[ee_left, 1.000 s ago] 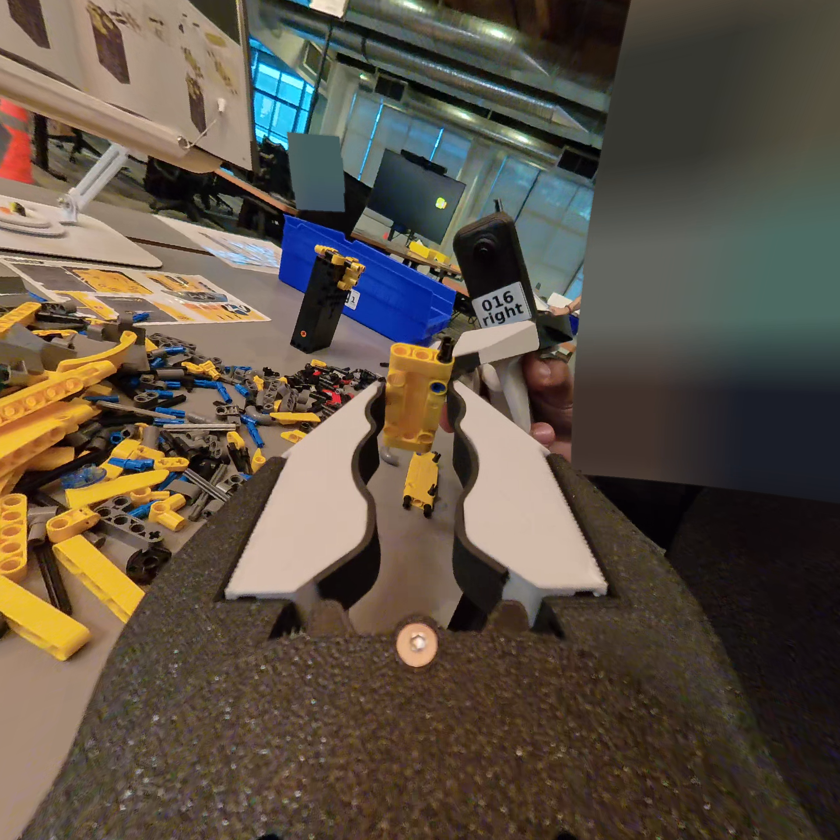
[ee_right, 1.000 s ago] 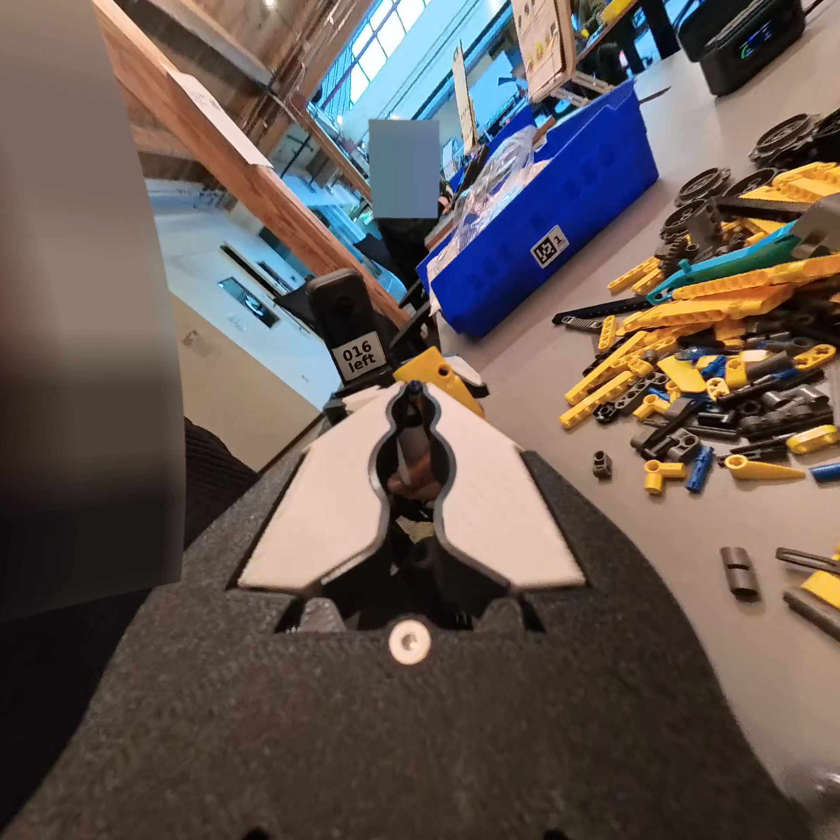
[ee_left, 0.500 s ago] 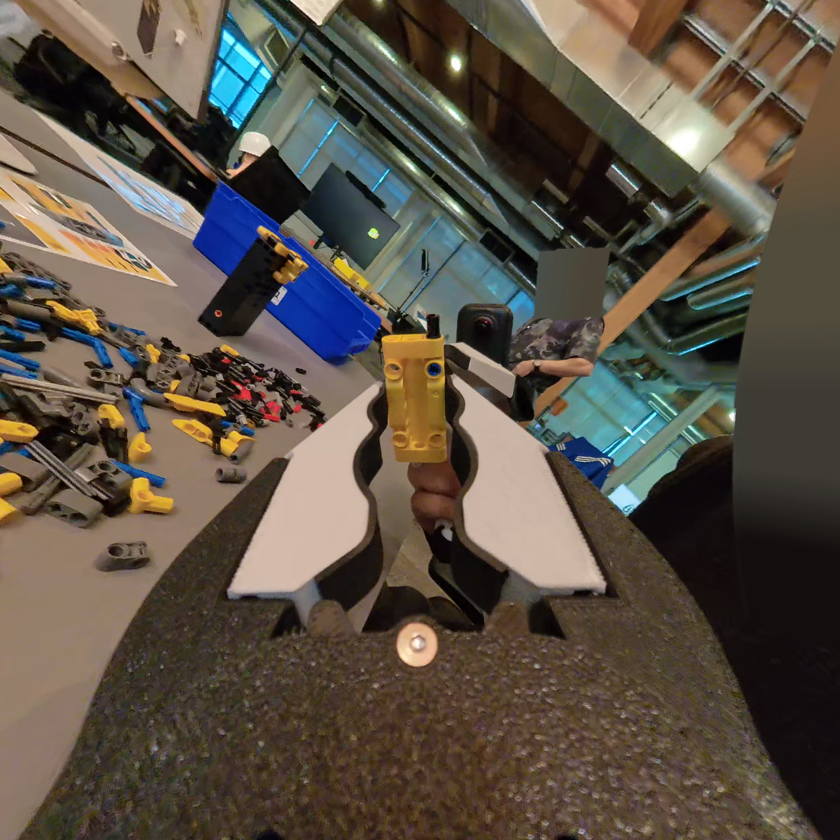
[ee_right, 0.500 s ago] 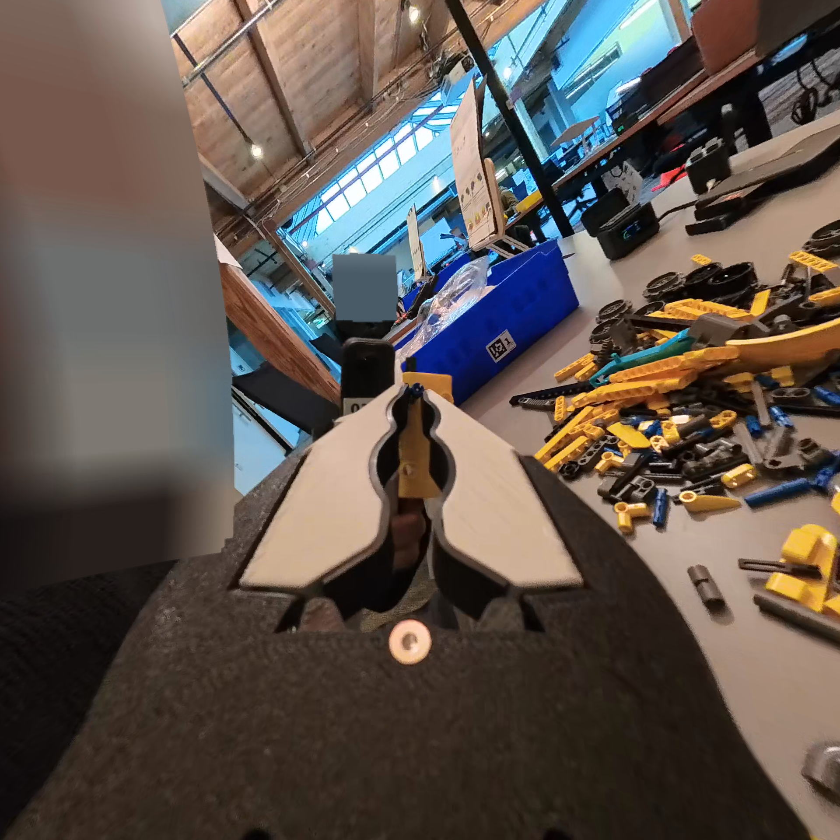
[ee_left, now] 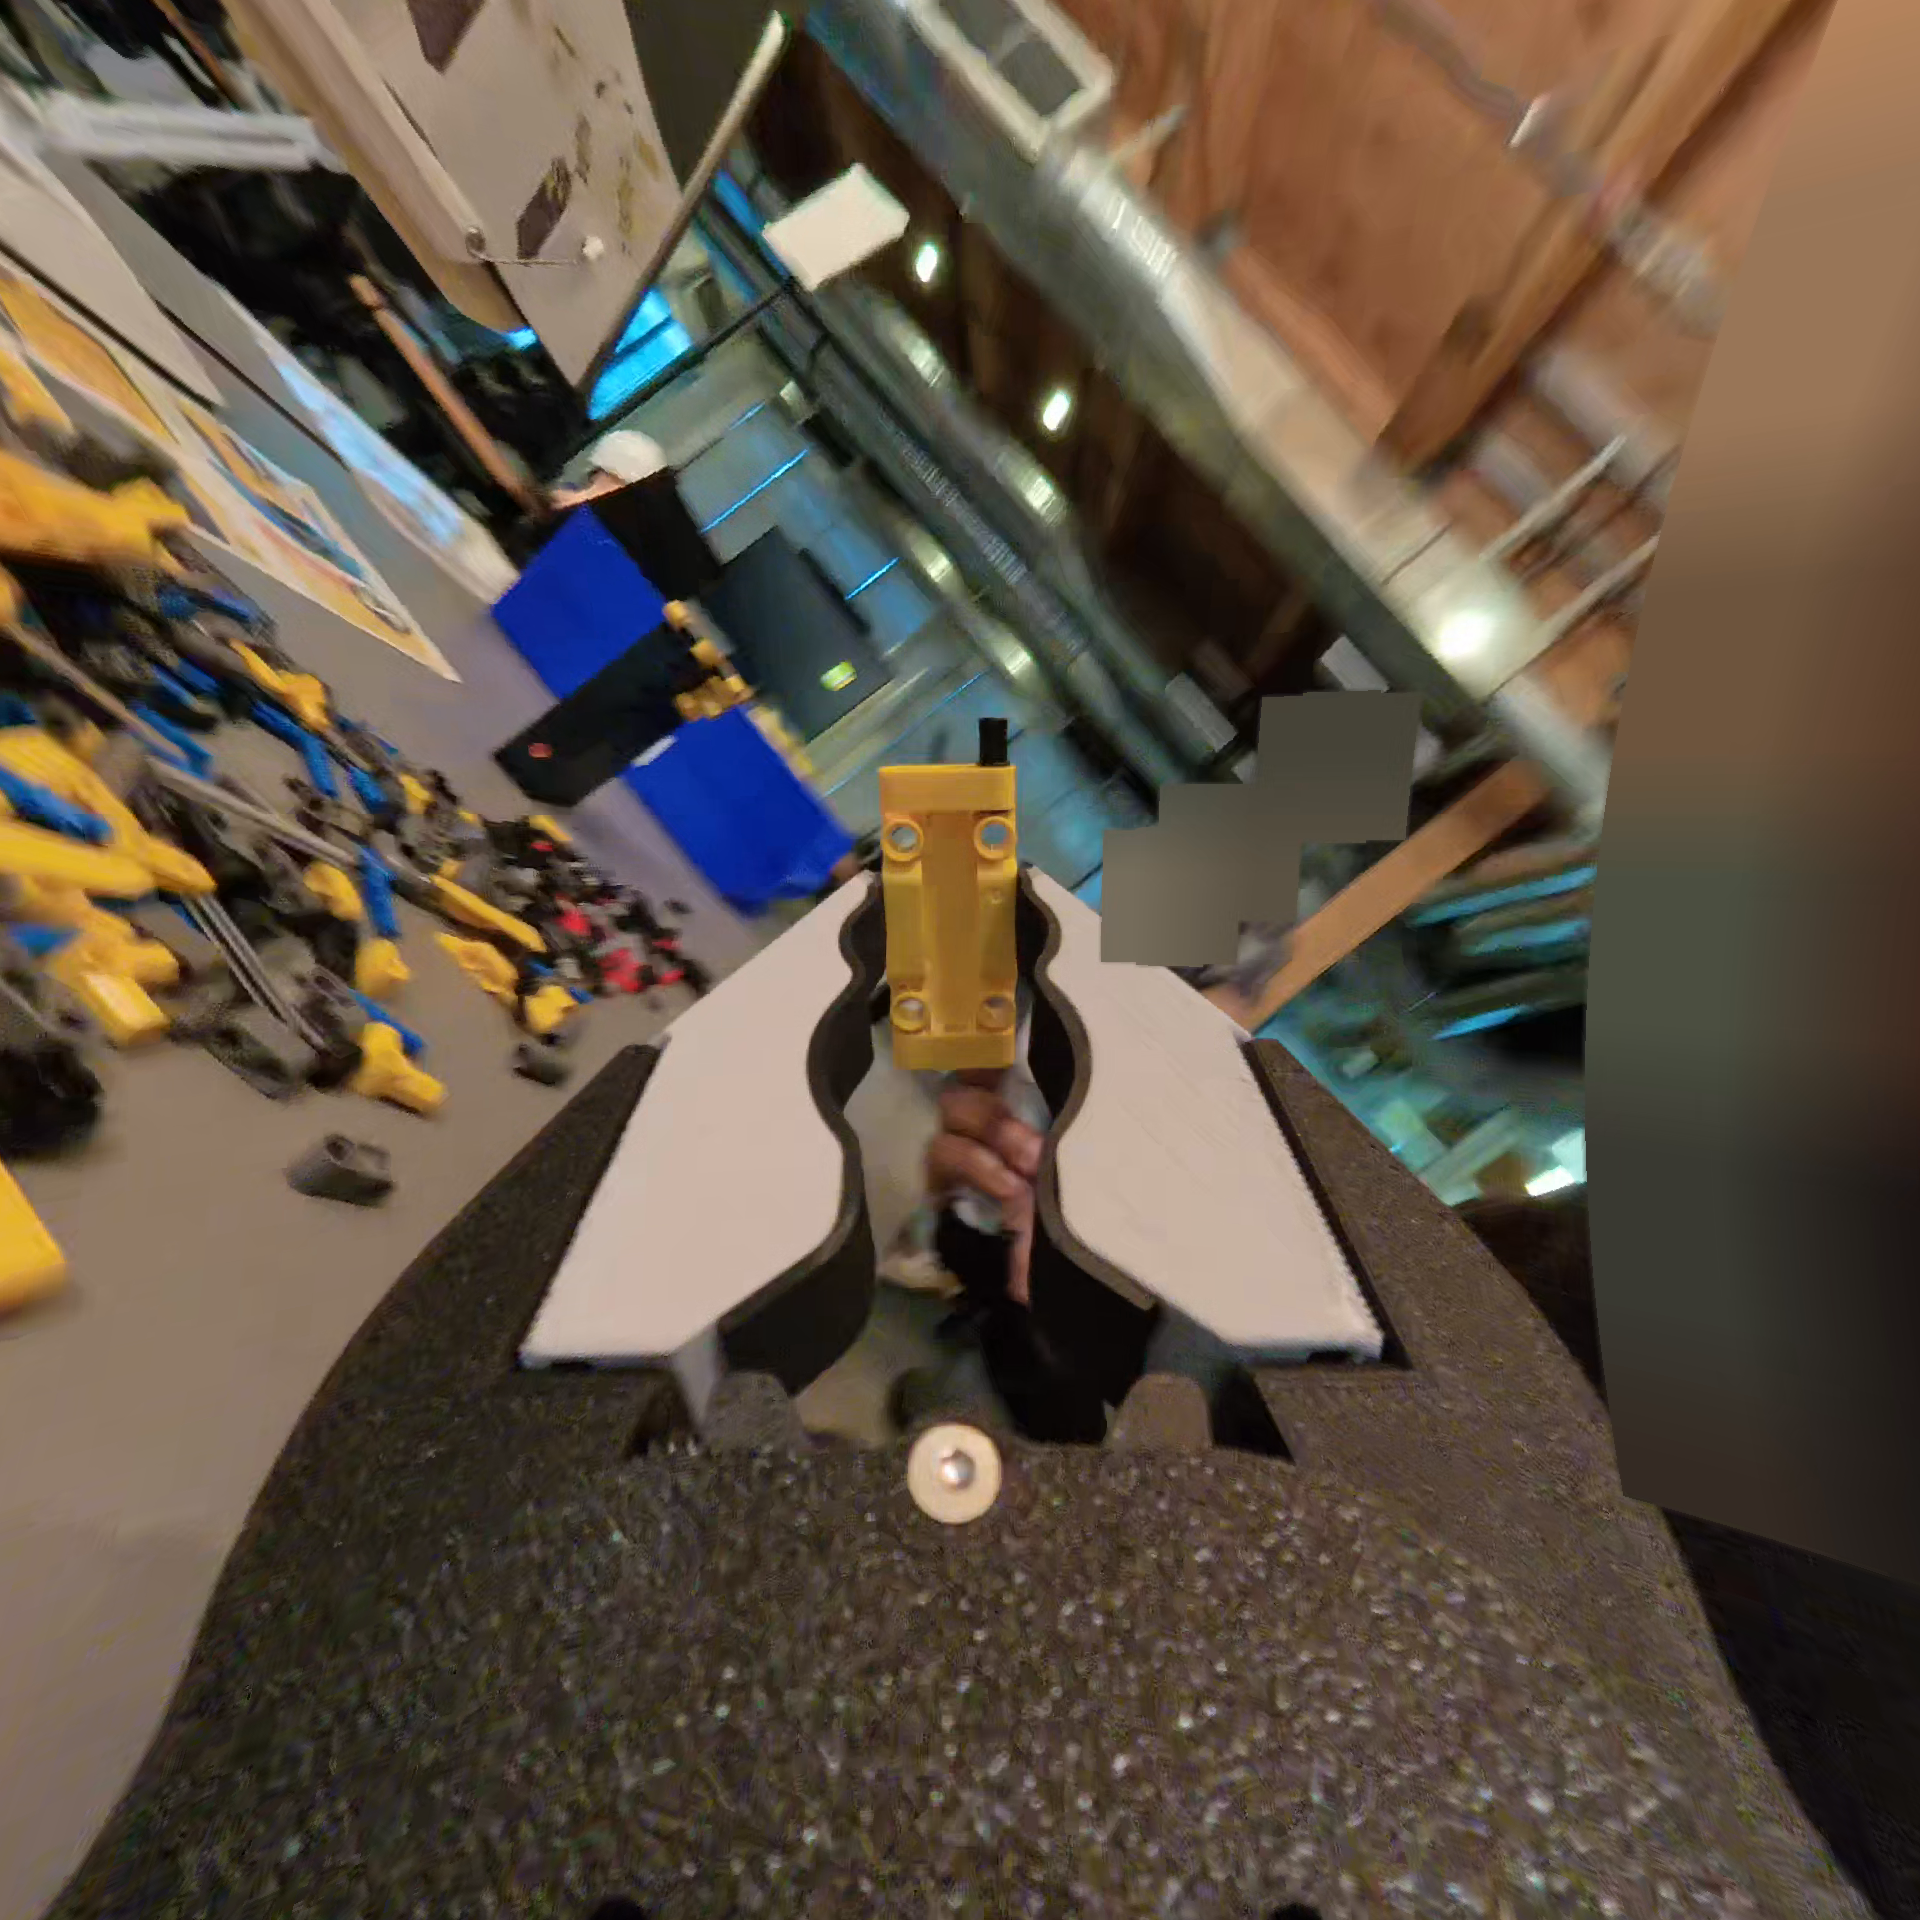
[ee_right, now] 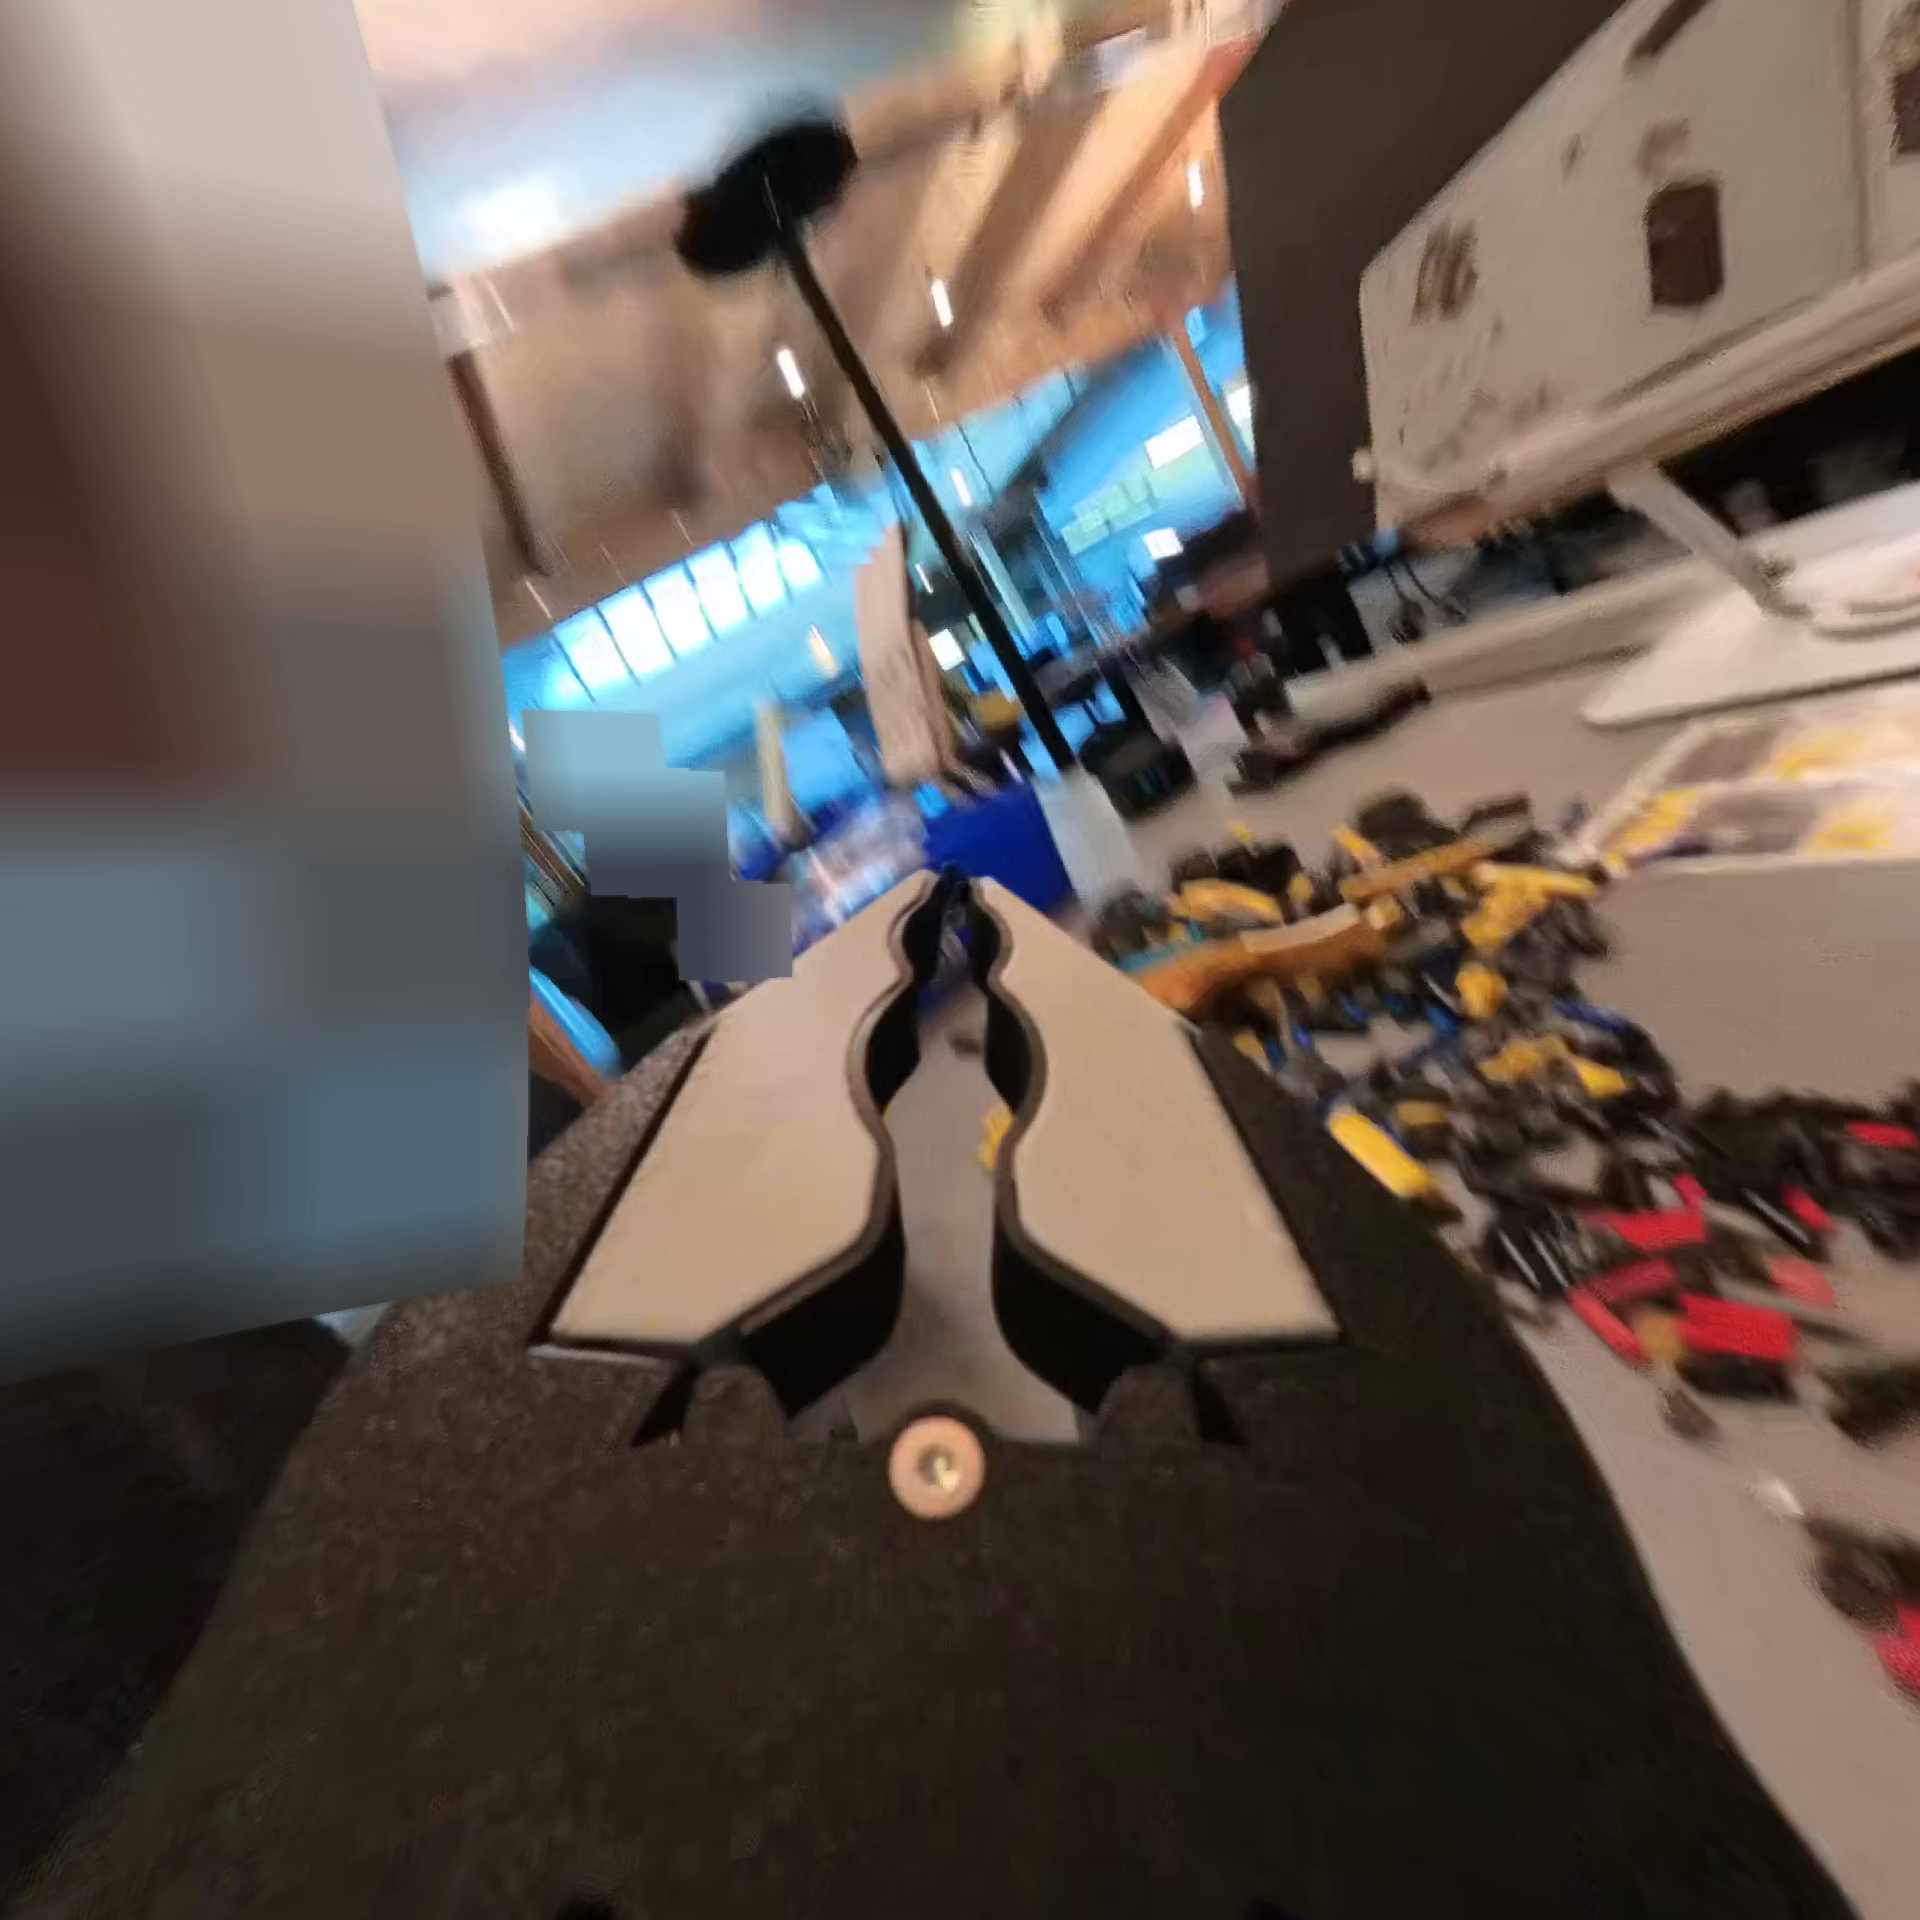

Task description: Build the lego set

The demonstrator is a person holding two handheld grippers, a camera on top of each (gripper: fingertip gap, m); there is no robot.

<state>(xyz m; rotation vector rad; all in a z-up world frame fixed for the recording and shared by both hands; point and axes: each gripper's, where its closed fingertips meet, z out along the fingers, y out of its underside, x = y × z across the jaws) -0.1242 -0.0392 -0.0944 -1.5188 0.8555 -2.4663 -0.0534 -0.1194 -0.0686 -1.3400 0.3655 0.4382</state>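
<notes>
My left gripper [ee_left: 948, 914] is shut on a yellow studded building-toy block [ee_left: 945, 935] and holds it upright in the air, off the table. A short black pin [ee_left: 992, 740] sticks up from the block's top right corner. A hand [ee_left: 987, 1143] shows below, between the fingers. My right gripper [ee_right: 951, 896] is shut or nearly so, and points over the grey table [ee_right: 1714, 935] toward the parts pile [ee_right: 1455, 987]. A small dark shape sits at its tips, too blurred to name. Neither gripper shows in the other's view.
Loose yellow, blue, black and red toy parts [ee_left: 260, 883] cover the table. A blue bin [ee_left: 727, 790] and a black block with a yellow top [ee_left: 613, 717] stand behind them. Printed sheets [ee_left: 312, 540], a white stand base [ee_right: 1766, 644] and a black pole [ee_right: 935, 520] are farther off. The gap from one gripper's tips to the other's is roughly 12 cm.
The right gripper has pulled away from the yellow block and swung right over the parts pile. The left gripper has tilted up with the block, whose black pin stays in place.
</notes>
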